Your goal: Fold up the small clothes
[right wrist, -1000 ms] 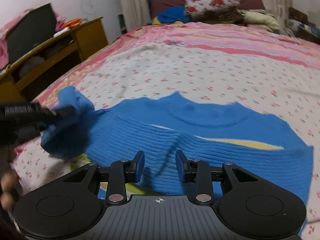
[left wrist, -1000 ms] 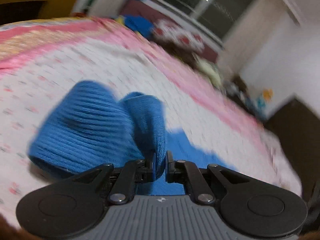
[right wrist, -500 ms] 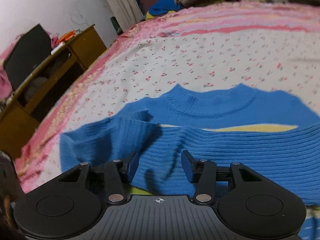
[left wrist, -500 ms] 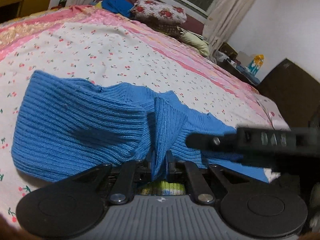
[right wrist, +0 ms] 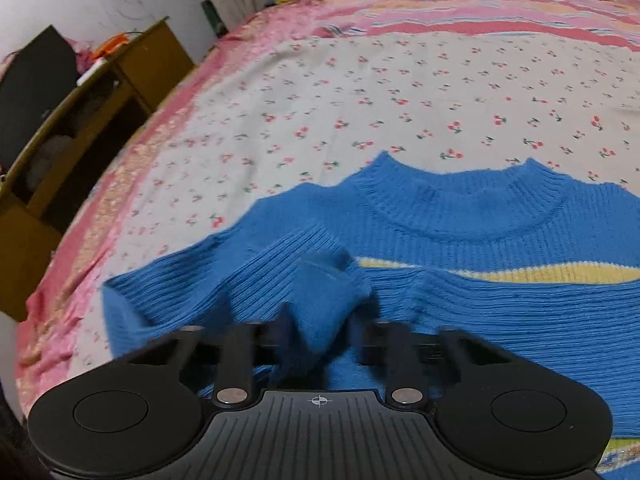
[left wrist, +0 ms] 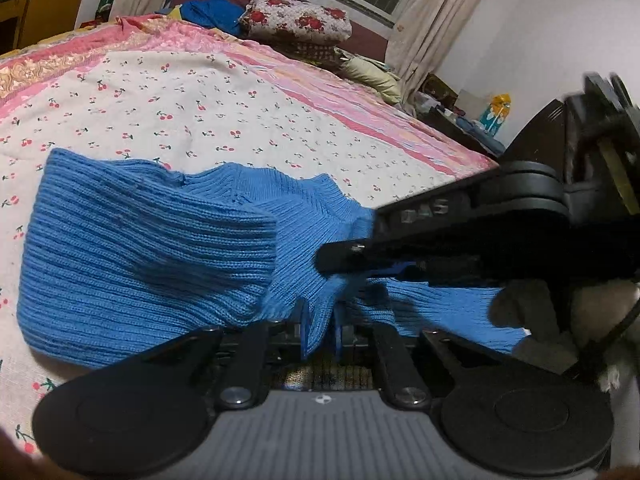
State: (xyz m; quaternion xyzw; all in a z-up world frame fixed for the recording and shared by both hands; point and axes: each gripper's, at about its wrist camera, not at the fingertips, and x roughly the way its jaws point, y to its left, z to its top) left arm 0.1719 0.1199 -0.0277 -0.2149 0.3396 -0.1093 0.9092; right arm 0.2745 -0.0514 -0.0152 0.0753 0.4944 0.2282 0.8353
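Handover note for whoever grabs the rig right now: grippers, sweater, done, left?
Left gripper: jaws shut on a pinch of the blue sweater, at the sleeve.
Right gripper: sleeve fabric lies between its jaws; the view is blurred, so the grip is unclear.
Sweater lies face up on the cherry-print bedspread, collar away from the right camera.
Done: that sleeve is brought in over the chest.
Left: lay it flat, release, fold the other side and the body.

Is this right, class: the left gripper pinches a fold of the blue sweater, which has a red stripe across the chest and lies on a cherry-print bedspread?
Not quite: the stripe is yellow, as the right wrist view shows. The left gripper does pinch a fold of the blue sweater on the cherry-print bedspread.
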